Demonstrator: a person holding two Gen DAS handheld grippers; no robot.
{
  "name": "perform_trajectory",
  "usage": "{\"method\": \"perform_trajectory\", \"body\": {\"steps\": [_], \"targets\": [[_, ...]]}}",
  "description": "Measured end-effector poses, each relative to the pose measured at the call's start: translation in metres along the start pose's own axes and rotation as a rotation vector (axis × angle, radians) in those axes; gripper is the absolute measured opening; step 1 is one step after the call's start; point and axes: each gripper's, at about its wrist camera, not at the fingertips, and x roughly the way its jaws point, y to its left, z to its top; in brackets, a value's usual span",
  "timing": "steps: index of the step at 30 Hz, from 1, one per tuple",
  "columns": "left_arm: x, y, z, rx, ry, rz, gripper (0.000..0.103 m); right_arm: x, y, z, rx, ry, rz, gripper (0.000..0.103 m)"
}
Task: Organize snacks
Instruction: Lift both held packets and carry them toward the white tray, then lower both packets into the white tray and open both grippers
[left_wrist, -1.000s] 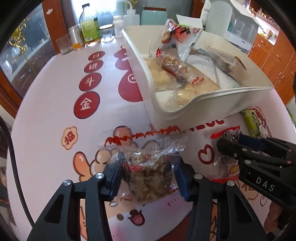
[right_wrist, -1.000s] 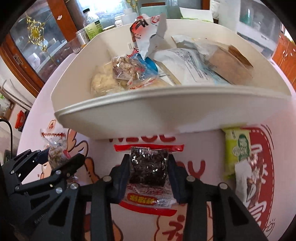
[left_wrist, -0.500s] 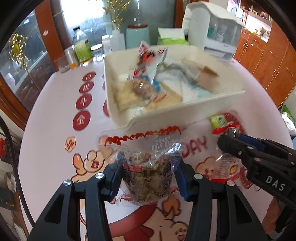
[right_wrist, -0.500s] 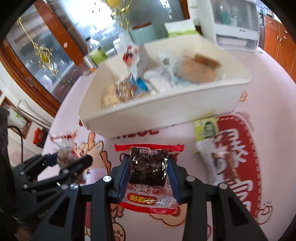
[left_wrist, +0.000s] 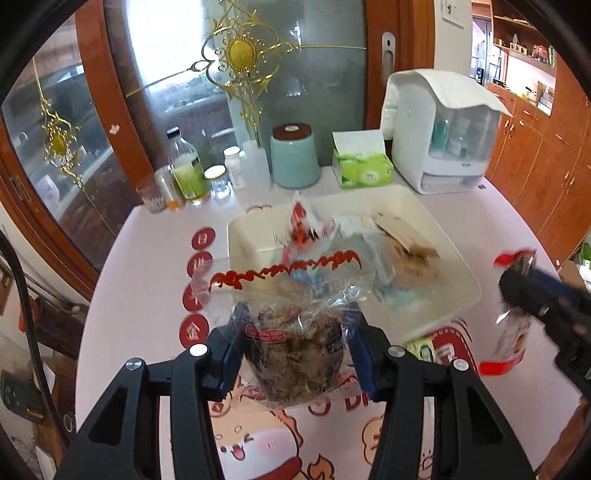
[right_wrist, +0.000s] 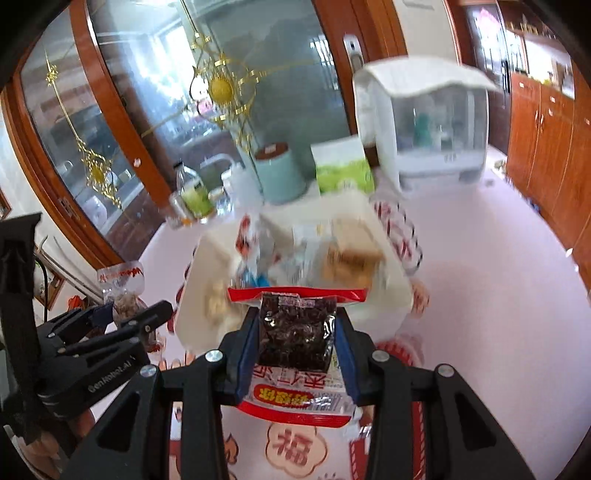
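Observation:
My left gripper is shut on a clear snack bag with a red zigzag top and brown pieces, held high above the table. My right gripper is shut on a red-edged packet of dark snack, also lifted. The white bin lies below and ahead, holding several snack packets. The right gripper shows at the right of the left wrist view; the left gripper shows at the left of the right wrist view. A green packet lies on the table by the bin's near edge.
At the table's back stand a bottle, jars, a teal canister, a green tissue box and a white appliance. Glass cabinet doors stand behind. The pink printed tablecloth covers the table.
Both grippers have risen well above the table with their packets still held. The bin now appears smaller and lower, and the back of the room has come into view.

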Motion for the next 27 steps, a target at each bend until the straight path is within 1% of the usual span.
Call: {"method": "perform_trajectory", "body": {"steps": [4,9,12,16,18,19,20,21,23,25,27], "targets": [[0.012,-0.007,0.018,0.028,0.019,0.024,0.050,0.001,0.009,0.036,-0.034,-0.038,-0.010,0.039],[0.034,-0.011,0.034,0.030,0.050,0.020,0.050,0.016,0.017,0.067,-0.057,-0.052,-0.035,0.040],[0.051,-0.012,0.039,0.039,0.070,0.028,0.050,0.036,0.018,0.079,-0.062,-0.029,-0.051,0.040],[0.069,-0.014,0.041,0.055,0.092,0.046,0.051,0.068,0.020,0.081,-0.070,0.052,-0.052,0.040],[0.078,-0.014,0.040,0.066,0.109,0.046,0.057,0.081,0.022,0.078,-0.082,0.091,-0.051,0.040],[0.082,-0.015,0.039,0.074,0.123,0.046,0.058,0.086,0.022,0.076,-0.085,0.106,-0.049,0.040],[0.086,-0.015,0.038,0.077,0.134,0.046,0.063,0.092,0.023,0.074,-0.089,0.129,-0.030,0.041],[0.090,-0.014,0.037,0.080,0.149,0.047,0.074,0.096,0.023,0.071,-0.091,0.144,-0.011,0.041],[0.094,-0.014,0.033,0.084,0.168,0.048,0.090,0.102,0.024,0.066,-0.090,0.172,0.015,0.048],[0.094,-0.013,0.029,0.087,0.169,0.055,0.091,0.102,0.024,0.062,-0.087,0.173,0.020,0.053],[0.092,-0.011,0.026,0.090,0.168,0.068,0.091,0.101,0.023,0.059,-0.080,0.171,0.024,0.055]]}}
